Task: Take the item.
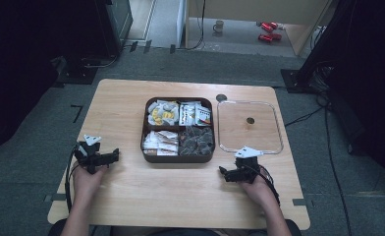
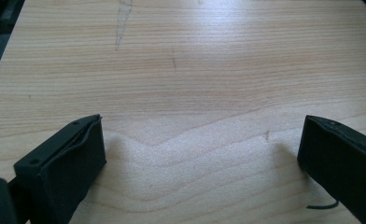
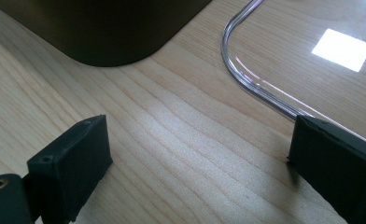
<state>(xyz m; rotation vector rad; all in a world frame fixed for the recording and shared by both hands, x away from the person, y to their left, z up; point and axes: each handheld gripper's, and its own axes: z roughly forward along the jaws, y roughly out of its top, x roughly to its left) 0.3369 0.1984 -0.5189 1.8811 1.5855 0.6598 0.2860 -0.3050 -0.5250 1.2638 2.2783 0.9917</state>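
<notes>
the table [image 1: 131, 187] is pale matt wood with visible grain; the lid [image 1: 249, 105] is clear glossy plastic; the box [image 1: 178, 158] looks dark and smooth.

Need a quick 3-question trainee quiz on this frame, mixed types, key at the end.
1. True or false: the clear lid sits on top of the brown box.
2. How many compartments does the brown box have?
A) two B) four C) six
3. What is between the fingers of the left gripper?

Key
1. False: the lid lies flat on the table, just right of the box.
2. B: four, all holding small packets.
3. Nothing: the fingers stand wide apart over bare wood. The right gripper is open too, near the lid's corner.
</notes>
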